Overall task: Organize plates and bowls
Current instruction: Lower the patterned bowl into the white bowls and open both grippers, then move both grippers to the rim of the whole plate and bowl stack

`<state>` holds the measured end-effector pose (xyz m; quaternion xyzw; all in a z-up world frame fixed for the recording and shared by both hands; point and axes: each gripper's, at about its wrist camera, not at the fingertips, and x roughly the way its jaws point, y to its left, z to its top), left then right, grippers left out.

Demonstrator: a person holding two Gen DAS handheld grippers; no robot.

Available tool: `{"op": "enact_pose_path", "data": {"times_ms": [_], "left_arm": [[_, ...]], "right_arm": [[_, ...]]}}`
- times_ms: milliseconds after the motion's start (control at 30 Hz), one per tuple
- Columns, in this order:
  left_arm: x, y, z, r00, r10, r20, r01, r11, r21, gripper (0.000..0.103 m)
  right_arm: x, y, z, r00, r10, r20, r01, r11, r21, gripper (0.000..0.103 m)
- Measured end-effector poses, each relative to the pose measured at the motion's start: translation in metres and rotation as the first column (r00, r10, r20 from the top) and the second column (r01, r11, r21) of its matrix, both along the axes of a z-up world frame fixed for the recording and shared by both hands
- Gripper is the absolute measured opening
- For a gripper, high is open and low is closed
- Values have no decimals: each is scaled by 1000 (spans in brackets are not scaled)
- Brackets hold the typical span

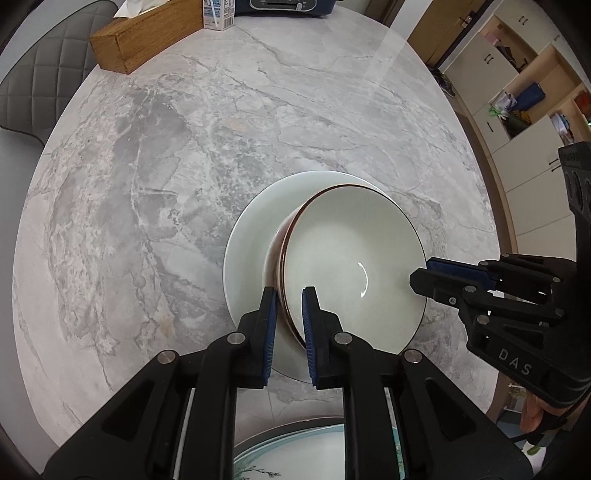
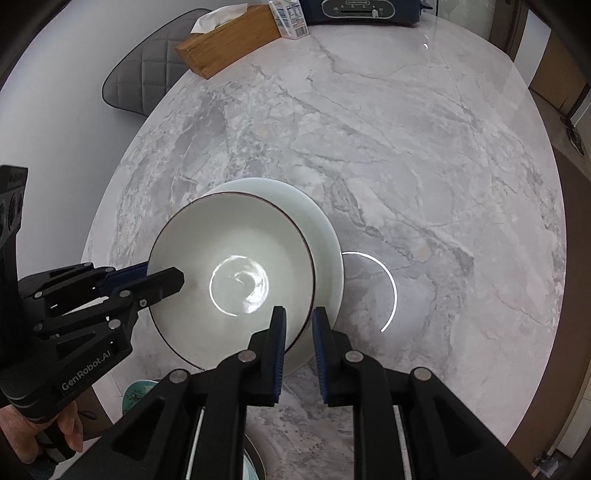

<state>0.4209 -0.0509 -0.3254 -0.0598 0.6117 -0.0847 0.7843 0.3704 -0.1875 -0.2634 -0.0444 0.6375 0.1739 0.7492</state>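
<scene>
Your left gripper (image 1: 289, 317) and right gripper (image 2: 299, 328) jaws clamp opposite rims of the glossy round bowl (image 1: 351, 266), over a plate (image 1: 251, 236) on the marbled worktop (image 1: 184, 147), lower centre.

bowl (image 1: 351, 258) on plate (image 1: 251, 229), tissue box (image 1: 147, 33) behind

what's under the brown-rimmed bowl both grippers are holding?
A larger white plate sits under the brown-rimmed bowl, on the marble table. The left wrist view shows a second brown rim just below it, seemingly another nested bowl. The plate's centre is covered.
</scene>
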Motion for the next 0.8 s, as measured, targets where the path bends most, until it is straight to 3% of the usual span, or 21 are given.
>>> {"op": "enact_pose_path", "data": {"times_ms": [133,167,233,300,333,367,500,600,700,800], "left_arm": [[0,-1,1,1000,0,-2,0,1000,3,13],[0,0,1,1000,0,-3,0,1000,1,13],[-1,0,2,1000,0,-2,0,1000,1,15],[-5,0,3,1000,2,1,-2,1000,2,36],[-6,1,5,1000,6,9,-6,1000,-2,61],[-9,1,8,1000,13,23,-13,1000,-6,68],[-16,11,26,998,41,49,-39,998,-45,68],[-24,30,47,993,79,91,-72,994,-79,68],[-26,58,51,983,136,121,-124,987,-99,69],[-25,81,33,986,153,70,-148,986,-78,75]], "right_arm": [[1,1,0,1000,-1,1,1,1000,-8,19],[1,0,0,1000,-4,1,4,1000,-7,23],[-1,-1,2,1000,-12,9,12,1000,-7,42],[-1,-4,6,1000,-22,21,22,1000,-3,45],[-1,-5,7,999,-29,23,29,1000,2,45],[-2,-7,9,999,-38,27,38,999,7,46],[-4,-18,26,995,-79,58,75,995,59,67],[-5,-34,38,990,-113,86,101,987,127,75],[-3,-52,38,986,-142,90,129,982,137,75],[0,-72,29,982,-183,47,173,970,170,75]]}}
